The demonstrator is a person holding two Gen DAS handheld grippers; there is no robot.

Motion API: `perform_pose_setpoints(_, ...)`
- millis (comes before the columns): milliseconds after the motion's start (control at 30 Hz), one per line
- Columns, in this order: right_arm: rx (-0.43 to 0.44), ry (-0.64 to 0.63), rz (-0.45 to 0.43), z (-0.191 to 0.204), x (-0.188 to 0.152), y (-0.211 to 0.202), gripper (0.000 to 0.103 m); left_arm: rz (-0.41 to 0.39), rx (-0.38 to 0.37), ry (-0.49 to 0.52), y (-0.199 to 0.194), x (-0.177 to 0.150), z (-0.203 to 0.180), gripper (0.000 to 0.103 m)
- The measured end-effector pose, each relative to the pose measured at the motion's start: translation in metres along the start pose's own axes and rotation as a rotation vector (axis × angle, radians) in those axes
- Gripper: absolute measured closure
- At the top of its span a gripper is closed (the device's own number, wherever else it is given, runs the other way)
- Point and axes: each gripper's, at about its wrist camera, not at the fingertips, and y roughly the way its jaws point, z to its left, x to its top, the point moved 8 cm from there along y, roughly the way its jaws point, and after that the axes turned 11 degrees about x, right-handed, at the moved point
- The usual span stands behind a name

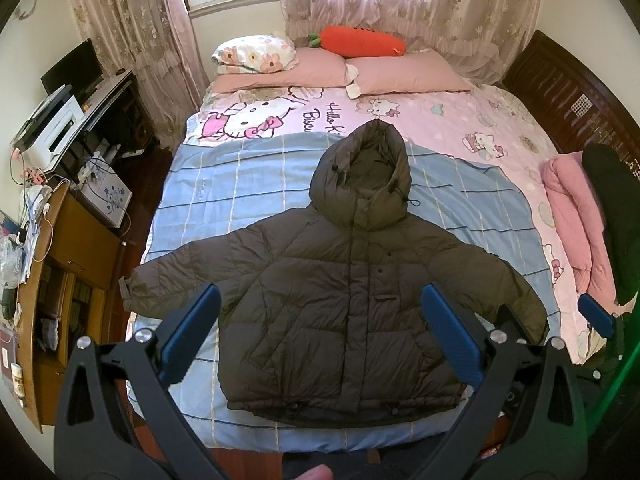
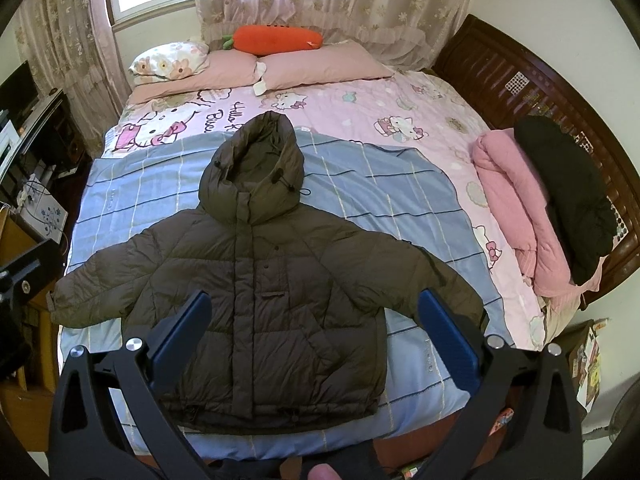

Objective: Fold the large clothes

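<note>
A dark olive-brown hooded puffer jacket (image 1: 340,312) lies flat, front up, on the blue checked sheet (image 1: 248,184), sleeves spread to both sides, hood pointing to the pillows. It shows the same way in the right wrist view (image 2: 272,304). My left gripper (image 1: 320,308) is open and empty, held above the jacket's lower body. My right gripper (image 2: 316,308) is open and empty, above the jacket's right half. A blue pad of the right gripper (image 1: 596,314) shows at the right edge of the left wrist view, beyond the jacket's right cuff.
The pink Hello Kitty bedding (image 2: 360,120) carries pink pillows (image 2: 320,64), a carrot plush (image 2: 276,40), and a rolled pink blanket (image 2: 516,204) with a black garment (image 2: 568,196) by the dark headboard. A cluttered desk and wooden cabinet (image 1: 76,248) stand left of the bed.
</note>
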Motion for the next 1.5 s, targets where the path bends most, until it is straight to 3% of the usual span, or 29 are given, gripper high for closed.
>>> perform_pose_setpoints(433, 0.004, 0.007, 0.013, 0.002, -0.006, 0.001, 0.001, 0.011, 0.002, 0.008, 0.005, -0.005, -0.004, 0.002)
perform_pose_setpoints(600, 0.007, 0.029, 0.029, -0.003, -0.017, 0.007, 0.001, 0.032, -0.032, 0.029, 0.016, -0.009, -0.018, 0.002)
perform_pose_setpoints(733, 0.000, 0.064, 0.060, -0.039, -0.014, 0.026, 0.001, 0.063, -0.061, 0.062, 0.032, -0.014, -0.040, 0.002)
perform_pose_setpoints(967, -0.042, 0.198, 0.127, -0.116, -0.044, 0.052, 0.001, 0.180, -0.040, 0.139, 0.074, -0.028, -0.097, 0.002)
perform_pose_setpoints(1267, -0.077, 0.313, 0.161, -0.218, -0.053, 0.087, 0.001, 0.109, 0.024, 0.234, 0.067, -0.006, -0.178, 0.002)
perform_pose_setpoints(1400, -0.066, 0.388, 0.182, -0.268, -0.063, 0.118, 0.001, 0.102, 0.031, 0.266, 0.084, -0.008, -0.222, 0.002)
perform_pose_setpoints(1500, -0.054, 0.473, 0.236, -0.309, -0.091, 0.149, 0.001, 0.112, 0.025, 0.295, 0.105, -0.016, -0.258, 0.002)
